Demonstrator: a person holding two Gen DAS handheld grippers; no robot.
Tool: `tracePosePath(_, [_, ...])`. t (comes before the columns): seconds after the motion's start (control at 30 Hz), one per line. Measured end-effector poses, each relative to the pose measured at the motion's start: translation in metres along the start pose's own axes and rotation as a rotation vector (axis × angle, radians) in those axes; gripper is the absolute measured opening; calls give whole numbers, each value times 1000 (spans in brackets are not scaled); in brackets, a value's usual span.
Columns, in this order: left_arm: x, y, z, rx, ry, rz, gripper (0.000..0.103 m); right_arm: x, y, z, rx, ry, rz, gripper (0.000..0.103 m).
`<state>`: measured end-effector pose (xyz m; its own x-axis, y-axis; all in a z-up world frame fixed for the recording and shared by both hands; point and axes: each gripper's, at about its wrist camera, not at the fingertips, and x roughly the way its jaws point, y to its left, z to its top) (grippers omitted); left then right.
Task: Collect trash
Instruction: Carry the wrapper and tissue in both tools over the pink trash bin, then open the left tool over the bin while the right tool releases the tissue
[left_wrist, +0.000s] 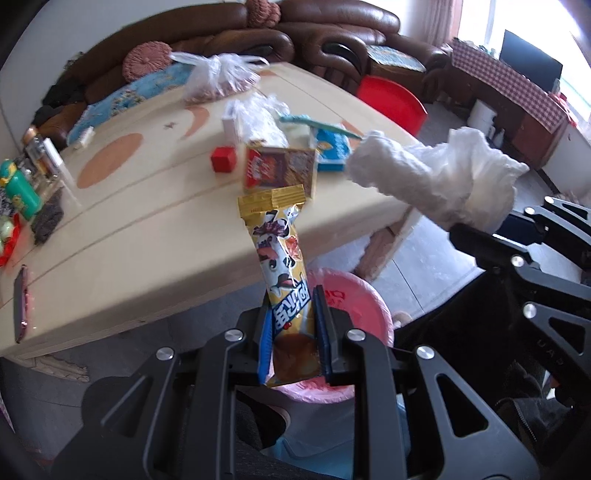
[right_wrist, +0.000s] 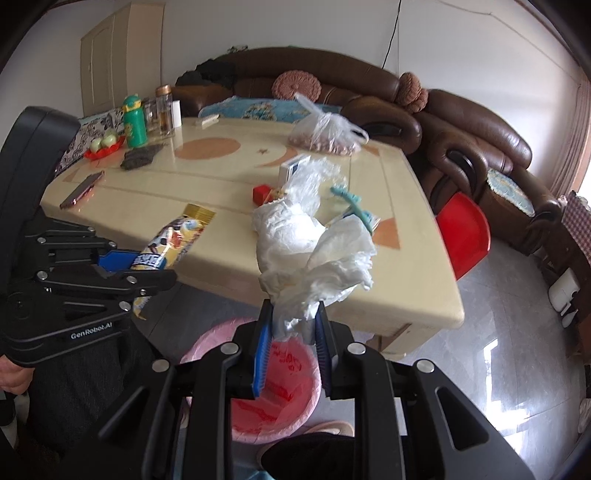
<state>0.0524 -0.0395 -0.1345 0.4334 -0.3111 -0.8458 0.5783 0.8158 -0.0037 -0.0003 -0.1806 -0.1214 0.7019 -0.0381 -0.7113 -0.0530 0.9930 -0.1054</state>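
With a snack wrapper (left_wrist: 282, 266) clamped in the left gripper (left_wrist: 291, 332) and crumpled tissue (right_wrist: 314, 254) in the right gripper (right_wrist: 291, 343), both above the pink bin (right_wrist: 295, 373), release is likely called for next.

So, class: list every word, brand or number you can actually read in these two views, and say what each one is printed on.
"GenRobot.AI": on the side of the left gripper, seen from the right wrist.
Large Chinese characters on the yellow snack wrapper: blurred, not readable.
Print on the red-and-brown packet on the table: too blurred.
Red print on the bag lining the pink bin: illegible.
Faint letters on the right gripper: unclear.
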Motion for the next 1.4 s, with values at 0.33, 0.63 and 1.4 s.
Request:
tracePosePath(0.33, [38, -5, -13, 33, 97, -48, 21, 29, 0, -21, 5, 91, 22, 22])
tracePosePath(0.63, [75, -11, -26, 65, 175, -70, 21, 73, 1, -45, 9, 214, 58, 22])
tracePosePath(1.4, [200, -6, -52, -27, 440, -145, 21, 186, 11, -90, 2, 483, 129, 22])
